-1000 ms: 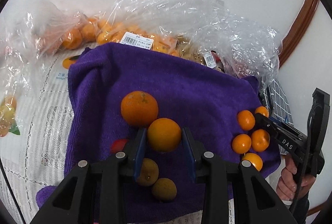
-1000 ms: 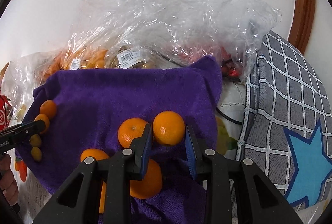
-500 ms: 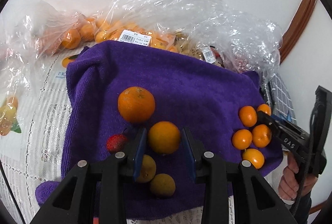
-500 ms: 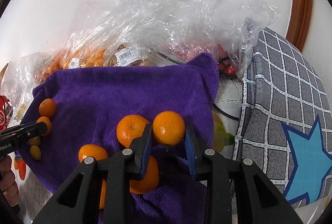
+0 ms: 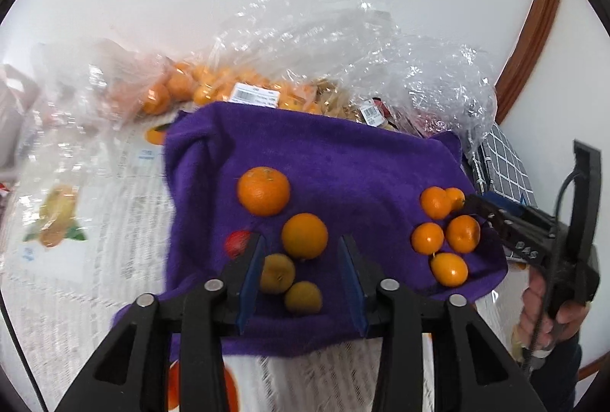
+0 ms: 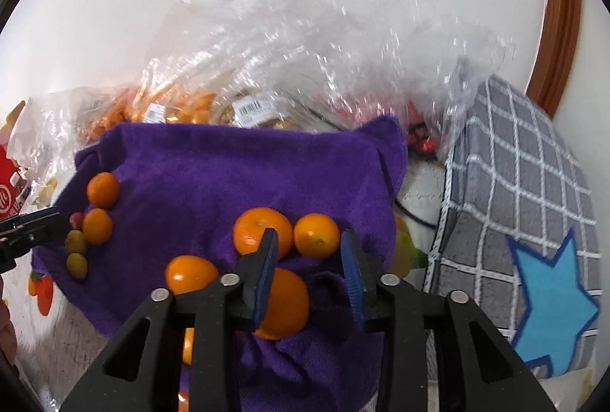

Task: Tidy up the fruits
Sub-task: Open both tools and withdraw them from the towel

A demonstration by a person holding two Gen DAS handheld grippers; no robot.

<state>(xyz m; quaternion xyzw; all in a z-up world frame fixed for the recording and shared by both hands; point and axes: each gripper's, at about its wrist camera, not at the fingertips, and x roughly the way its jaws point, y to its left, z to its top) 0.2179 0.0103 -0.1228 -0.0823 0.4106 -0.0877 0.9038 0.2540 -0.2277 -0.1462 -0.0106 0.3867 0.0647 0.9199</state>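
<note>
A purple towel (image 5: 343, 160) lies on the table with fruit in two groups. In the left wrist view my left gripper (image 5: 301, 255) is open and raised; an orange (image 5: 304, 236) lies free on the towel between its fingers, next to a bigger orange (image 5: 263, 191), a red fruit (image 5: 237, 242) and two dull yellow fruits (image 5: 277, 273). In the right wrist view my right gripper (image 6: 309, 259) is open; a small orange (image 6: 316, 235) lies free between its fingers, beside several more oranges (image 6: 259, 231). The purple towel (image 6: 228, 175) shows here too.
Clear plastic bags (image 5: 343, 61) with oranges and other fruit lie behind the towel against the white wall. A grey checked cushion (image 6: 526, 206) with a blue star is at the right. A printed tablecloth (image 5: 95, 221) lies left of the towel.
Both grippers have opened and let go of their oranges, which now rest on the towel. Both grippers have pulled back and up.
</note>
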